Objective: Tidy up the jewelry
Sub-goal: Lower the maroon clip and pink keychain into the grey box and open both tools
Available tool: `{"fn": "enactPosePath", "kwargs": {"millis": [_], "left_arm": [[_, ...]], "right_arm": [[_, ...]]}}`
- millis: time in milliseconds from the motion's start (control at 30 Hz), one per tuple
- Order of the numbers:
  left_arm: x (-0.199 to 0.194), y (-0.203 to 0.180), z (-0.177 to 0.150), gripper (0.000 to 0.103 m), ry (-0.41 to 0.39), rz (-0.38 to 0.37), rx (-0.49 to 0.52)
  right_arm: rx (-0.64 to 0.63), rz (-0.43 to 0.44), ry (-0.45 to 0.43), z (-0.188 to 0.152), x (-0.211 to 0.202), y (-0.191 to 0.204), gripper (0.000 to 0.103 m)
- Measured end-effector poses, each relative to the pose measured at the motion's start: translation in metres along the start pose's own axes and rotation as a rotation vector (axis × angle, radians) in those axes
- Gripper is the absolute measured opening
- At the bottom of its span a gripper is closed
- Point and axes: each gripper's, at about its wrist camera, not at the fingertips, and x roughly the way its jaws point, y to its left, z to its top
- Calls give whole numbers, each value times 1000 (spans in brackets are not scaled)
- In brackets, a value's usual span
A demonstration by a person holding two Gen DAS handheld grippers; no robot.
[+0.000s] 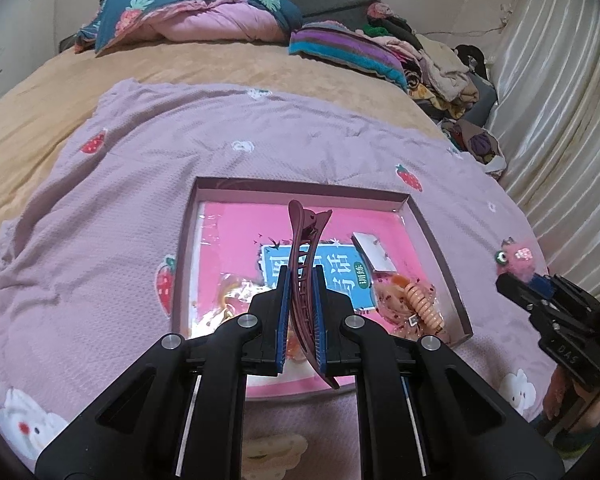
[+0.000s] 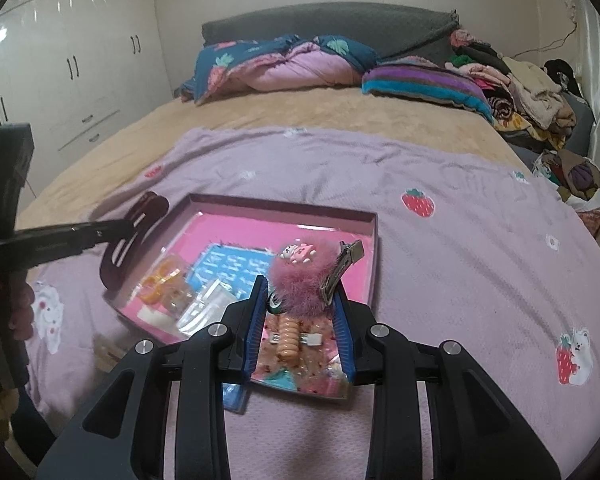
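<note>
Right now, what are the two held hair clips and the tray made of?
Maroon clip: likely hard plastic, smooth, moulded ribs. Fluffy clip: pink faux-fur puff on a metal-looking clasp, dull grey sheen. Tray: probably cardboard, thin folded walls.

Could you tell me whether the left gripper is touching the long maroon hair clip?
Touching: the left wrist view shows the left gripper clamped on the hair clip.

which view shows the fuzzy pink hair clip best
The right wrist view: the fuzzy pink hair clip fills the right hand-held gripper, showing its charm and metal clip. The left wrist view shows it small, at the edge.
</note>
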Motion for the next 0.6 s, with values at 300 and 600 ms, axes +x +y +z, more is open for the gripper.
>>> {"fn": "enactPosePath", "kwargs": {"millis": [300, 600], "left_arm": [[28, -12, -5, 4, 52, -31, 17], [54, -22, -19, 4, 124, -48, 31]], "right_arm": [[5, 5, 85, -18, 34, -7, 30], [17, 17, 187, -39, 61, -7, 46]]}}
